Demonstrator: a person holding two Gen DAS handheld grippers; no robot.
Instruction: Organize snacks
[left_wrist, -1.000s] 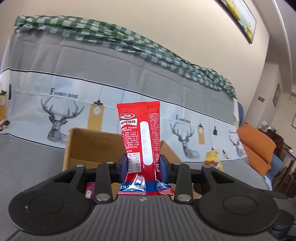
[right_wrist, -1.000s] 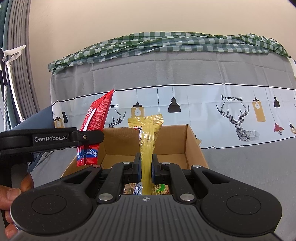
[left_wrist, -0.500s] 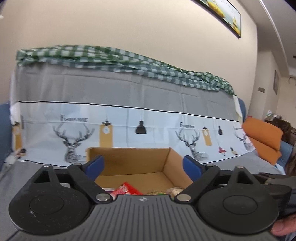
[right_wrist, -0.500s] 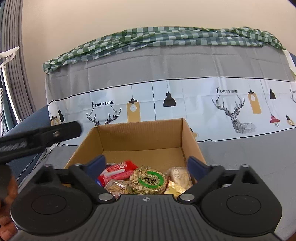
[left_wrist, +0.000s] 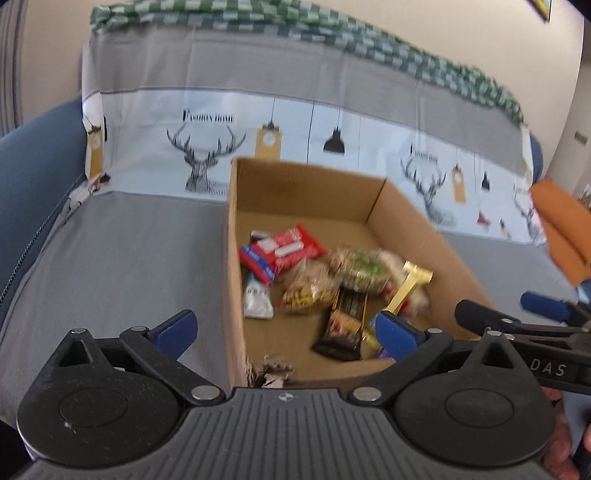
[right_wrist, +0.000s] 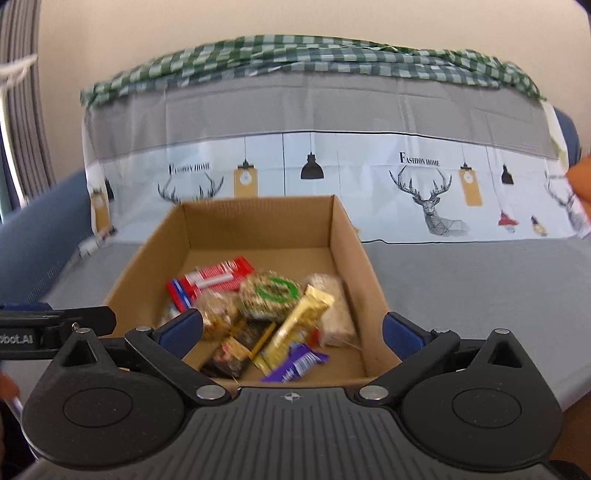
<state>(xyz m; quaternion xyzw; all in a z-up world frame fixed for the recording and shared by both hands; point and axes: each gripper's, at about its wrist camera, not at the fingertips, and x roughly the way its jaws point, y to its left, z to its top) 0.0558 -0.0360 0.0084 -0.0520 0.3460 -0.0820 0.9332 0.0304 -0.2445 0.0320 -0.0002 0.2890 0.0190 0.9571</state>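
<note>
An open cardboard box (left_wrist: 306, 192) (right_wrist: 258, 221) rests on the grey sofa seat with several snacks inside. The red packet (left_wrist: 282, 249) (right_wrist: 210, 280) lies flat at its left. The yellow packet (left_wrist: 412, 284) (right_wrist: 299, 321) leans across a round green-labelled snack (left_wrist: 360, 267) (right_wrist: 271, 295). My left gripper (left_wrist: 284, 328) hangs over the box's near left corner; its jaws are opening, wide apart, with nothing between them. My right gripper (right_wrist: 291, 328) (left_wrist: 509, 312) stands open and empty above the near edge. One left finger (right_wrist: 85, 319) shows at the left of the right wrist view.
A deer-print cover (right_wrist: 424, 192) drapes the sofa back, with a green check cloth (right_wrist: 314, 59) on top. A blue armrest (left_wrist: 33, 155) stands at left and an orange cushion (left_wrist: 561, 232) at right. Grey seat lies on both sides of the box.
Both grippers let go: the red and the yellow packet dropped into the box and the jaws spread wide. Both views swung down onto the box, the left one shifting toward its left side.
</note>
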